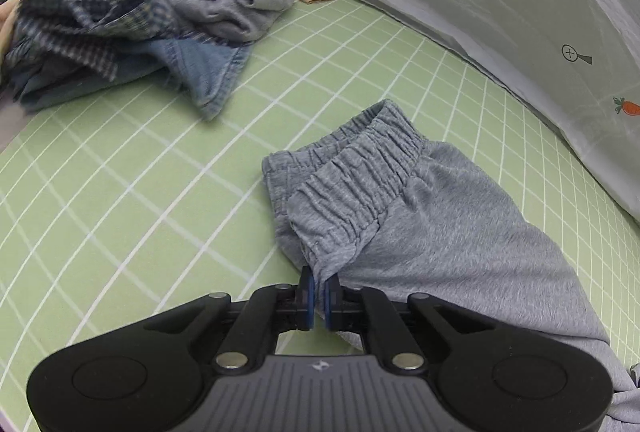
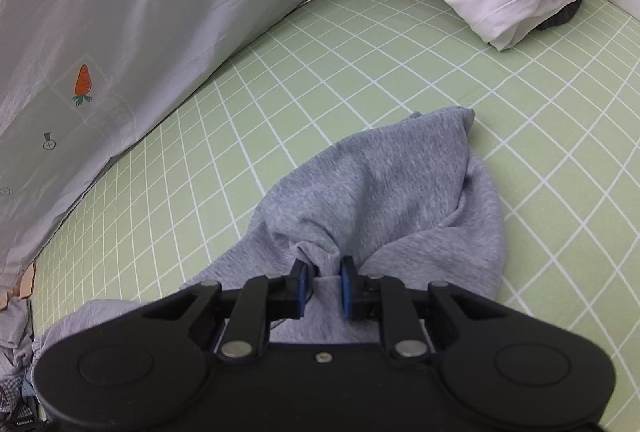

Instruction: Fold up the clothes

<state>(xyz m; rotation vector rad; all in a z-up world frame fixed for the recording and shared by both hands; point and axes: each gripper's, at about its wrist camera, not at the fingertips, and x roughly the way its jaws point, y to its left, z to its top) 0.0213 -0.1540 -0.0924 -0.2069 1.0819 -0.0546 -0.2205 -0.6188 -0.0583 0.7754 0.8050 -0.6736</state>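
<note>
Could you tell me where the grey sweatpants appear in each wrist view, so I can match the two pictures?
Left wrist: the grey sweatpants fill the lower right, elastic waistband toward centre, pinched by the left gripper.
Right wrist: the same garment lies centre and lower left, bunched in the right gripper.
Shared landmark: the carrot-print sheet, right in the left view, left in the right view.
</note>
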